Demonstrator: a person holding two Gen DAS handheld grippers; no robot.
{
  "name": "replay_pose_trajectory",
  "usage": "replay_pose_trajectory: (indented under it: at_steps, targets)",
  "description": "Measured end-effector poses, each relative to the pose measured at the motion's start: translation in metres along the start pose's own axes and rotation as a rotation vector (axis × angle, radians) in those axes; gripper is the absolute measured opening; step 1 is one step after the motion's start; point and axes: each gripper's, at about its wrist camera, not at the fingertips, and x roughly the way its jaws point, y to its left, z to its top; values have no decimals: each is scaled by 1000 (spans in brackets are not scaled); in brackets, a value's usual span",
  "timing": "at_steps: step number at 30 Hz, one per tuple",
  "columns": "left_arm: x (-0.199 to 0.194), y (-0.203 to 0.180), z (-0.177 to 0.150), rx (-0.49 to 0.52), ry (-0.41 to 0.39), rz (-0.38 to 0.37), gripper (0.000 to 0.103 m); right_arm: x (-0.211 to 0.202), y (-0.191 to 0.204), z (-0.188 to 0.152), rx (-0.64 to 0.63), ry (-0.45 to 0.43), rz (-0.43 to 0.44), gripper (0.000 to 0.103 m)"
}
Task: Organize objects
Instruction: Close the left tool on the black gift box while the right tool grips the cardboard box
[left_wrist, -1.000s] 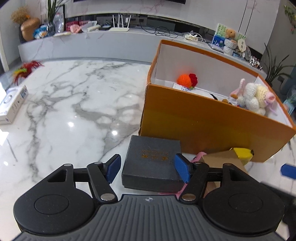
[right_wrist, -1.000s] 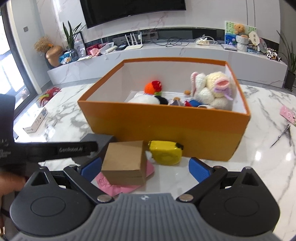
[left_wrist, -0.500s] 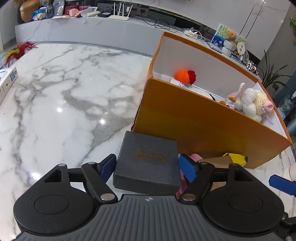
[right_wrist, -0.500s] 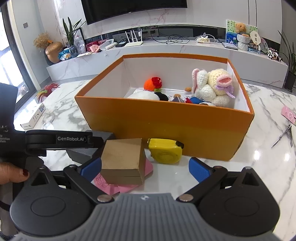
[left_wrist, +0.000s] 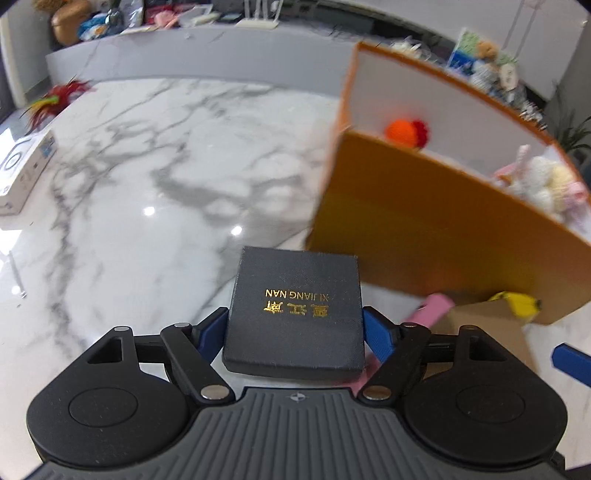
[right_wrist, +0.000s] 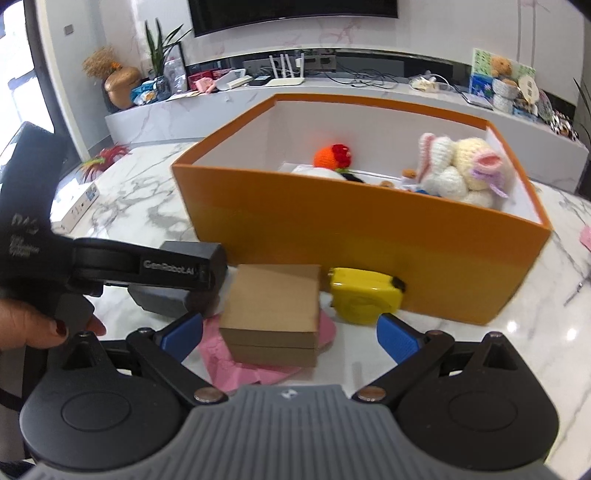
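Observation:
A dark grey gift box (left_wrist: 295, 310) with gold lettering lies on the marble table (left_wrist: 147, 192). My left gripper (left_wrist: 293, 328) straddles it, one blue pad close by each side; no squeeze shows, and the box rests on the table. A brown cardboard box (right_wrist: 273, 306) sits on pink paper (right_wrist: 273, 365) between the wide-open jaws of my right gripper (right_wrist: 290, 334), nearer its left pad and untouched. A yellow tape measure (right_wrist: 364, 299) leans against the big orange box (right_wrist: 369, 258), which holds crochet toys (right_wrist: 461, 166).
A hand (right_wrist: 29, 325) holds the left tool at the left edge. A white carton (left_wrist: 22, 173) and a red feathery thing (left_wrist: 55, 99) lie far left. The long white bench (right_wrist: 332, 96) behind carries clutter. The orange box's wall (left_wrist: 424, 236) stands just beyond both grippers.
My left gripper's jaws have widened and slid forward around the dark box. The right gripper has dipped closer to the brown box and the tape measure.

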Motion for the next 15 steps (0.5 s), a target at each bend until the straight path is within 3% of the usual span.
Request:
replay_pose_trajectory:
  at_steps: [5, 15]
  targets:
    - [2, 12, 1, -29, 17, -31, 90, 10, 9, -3, -26, -30, -32, 100]
    - [8, 4, 3, 20, 29, 6, 90, 38, 6, -3, 16, 8, -21, 91]
